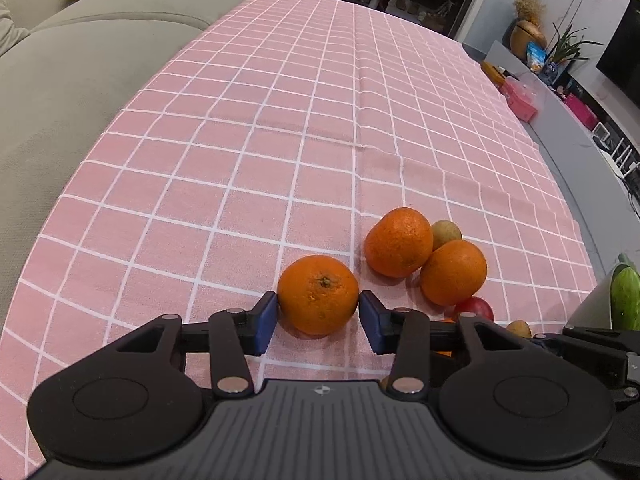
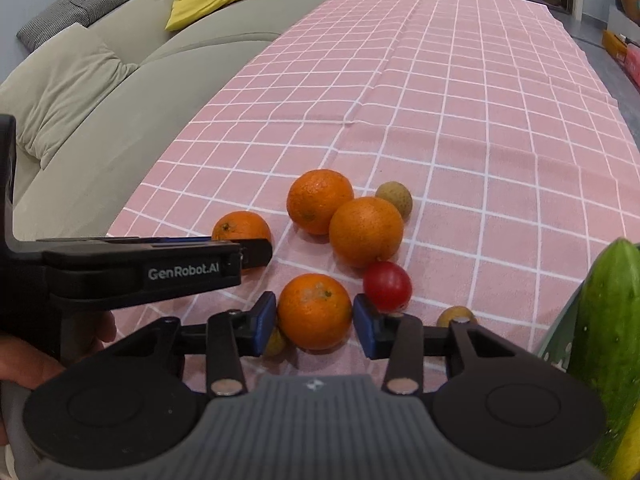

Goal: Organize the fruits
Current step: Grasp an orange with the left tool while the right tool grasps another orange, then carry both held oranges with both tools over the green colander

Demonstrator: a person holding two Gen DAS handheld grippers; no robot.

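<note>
STATE: left gripper [image 1: 318, 314] pads touch an orange [image 1: 318, 295] on the tabletop [image 1: 280, 120], grasping it | right gripper [image 2: 315, 322] grasps another orange [image 2: 315, 311] | RISK: round skin slips on lift; right pad may nudge the tomato [image 2: 387, 285] alongside.

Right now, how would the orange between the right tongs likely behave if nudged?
The orange is round on a flat tablecloth, so it would probably roll. Its dimpled peel should grip the blue pads reasonably. It may bump the tomato.
</note>
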